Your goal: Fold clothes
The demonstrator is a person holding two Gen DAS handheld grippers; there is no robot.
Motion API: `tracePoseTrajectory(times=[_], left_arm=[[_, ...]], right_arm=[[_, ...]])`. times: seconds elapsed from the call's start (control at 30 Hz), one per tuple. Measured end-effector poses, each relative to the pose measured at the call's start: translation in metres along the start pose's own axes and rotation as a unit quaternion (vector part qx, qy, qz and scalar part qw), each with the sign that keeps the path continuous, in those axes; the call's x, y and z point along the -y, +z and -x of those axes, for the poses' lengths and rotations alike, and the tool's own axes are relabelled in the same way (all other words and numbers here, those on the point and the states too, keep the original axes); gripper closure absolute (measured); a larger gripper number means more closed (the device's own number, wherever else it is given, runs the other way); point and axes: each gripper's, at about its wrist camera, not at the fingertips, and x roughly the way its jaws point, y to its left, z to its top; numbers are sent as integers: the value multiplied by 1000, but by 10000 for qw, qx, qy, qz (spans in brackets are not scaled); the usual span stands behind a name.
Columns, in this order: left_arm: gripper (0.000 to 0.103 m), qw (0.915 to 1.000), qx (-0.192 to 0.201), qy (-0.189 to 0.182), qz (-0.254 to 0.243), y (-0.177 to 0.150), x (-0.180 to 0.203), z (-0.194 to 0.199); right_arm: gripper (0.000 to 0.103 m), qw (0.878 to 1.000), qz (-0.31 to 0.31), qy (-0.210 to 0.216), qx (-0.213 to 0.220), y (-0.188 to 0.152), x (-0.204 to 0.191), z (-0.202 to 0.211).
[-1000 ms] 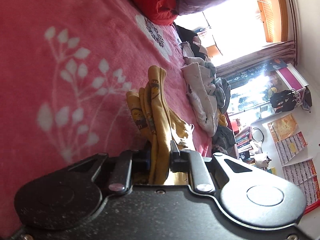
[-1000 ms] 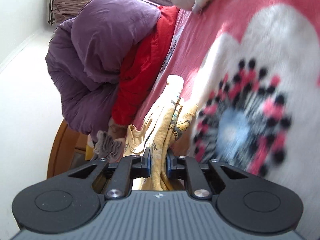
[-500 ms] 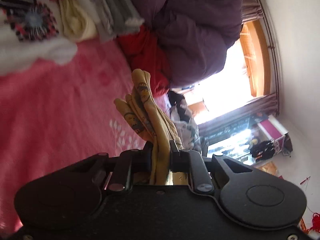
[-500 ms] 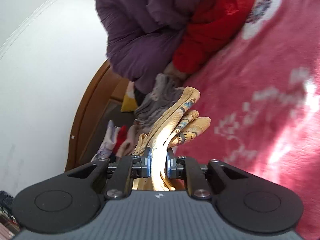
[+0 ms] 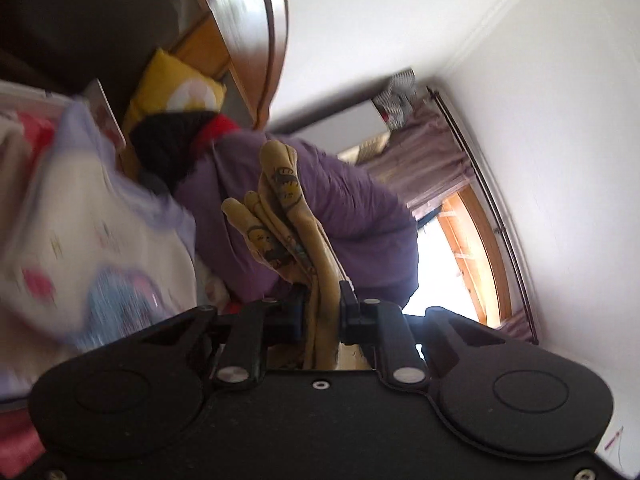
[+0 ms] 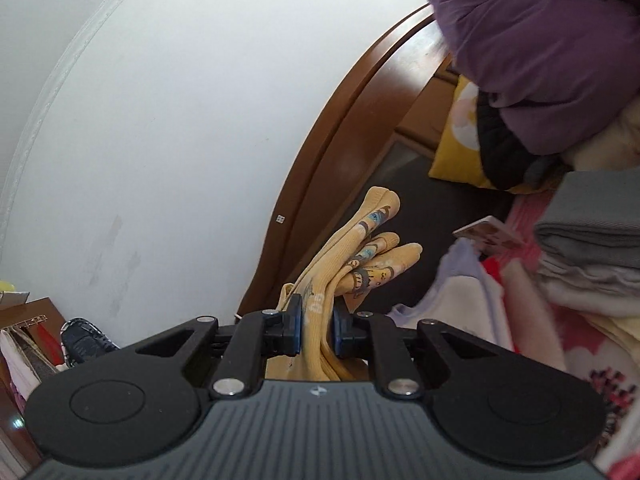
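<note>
A yellow garment (image 5: 280,216) with small cartoon prints is bunched into folds and held up in the air. My left gripper (image 5: 320,312) is shut on one part of it, the folds sticking out past the fingertips toward a purple duvet (image 5: 352,216). My right gripper (image 6: 316,326) is shut on another bunched part of the same yellow garment (image 6: 360,248), which points toward the wooden headboard (image 6: 348,128). The cloth between the two grips is hidden below both cameras.
A stack of folded grey and cream clothes (image 6: 592,256) lies on the pink flowered blanket (image 6: 592,360) at right. A yellow cushion (image 6: 456,140) leans on the headboard. A blurred pale printed cloth (image 5: 88,232) fills the left wrist view's left. Window (image 5: 460,264) beyond.
Both grippers have risen off the pink blanket and swung toward the headboard and wall, carrying the yellow garment. Their grips have not changed.
</note>
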Motion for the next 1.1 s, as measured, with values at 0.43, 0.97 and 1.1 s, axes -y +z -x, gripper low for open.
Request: tracePoseTrajectory(times=[0.43, 0.97, 1.1], left_arm=[[46, 9780, 737, 1855, -600, -44, -64, 46], [17, 9350, -2018, 2106, -2017, -281, 19, -37], [6, 8894, -2608, 2083, -3123, -374, 69, -52]], right_arm=[[48, 9766, 929, -1916, -310, -41, 28, 10], [3, 8608, 1203, -4933, 344, -184, -36, 306], [0, 8155, 1190, -5606, 811, -216, -60, 370]])
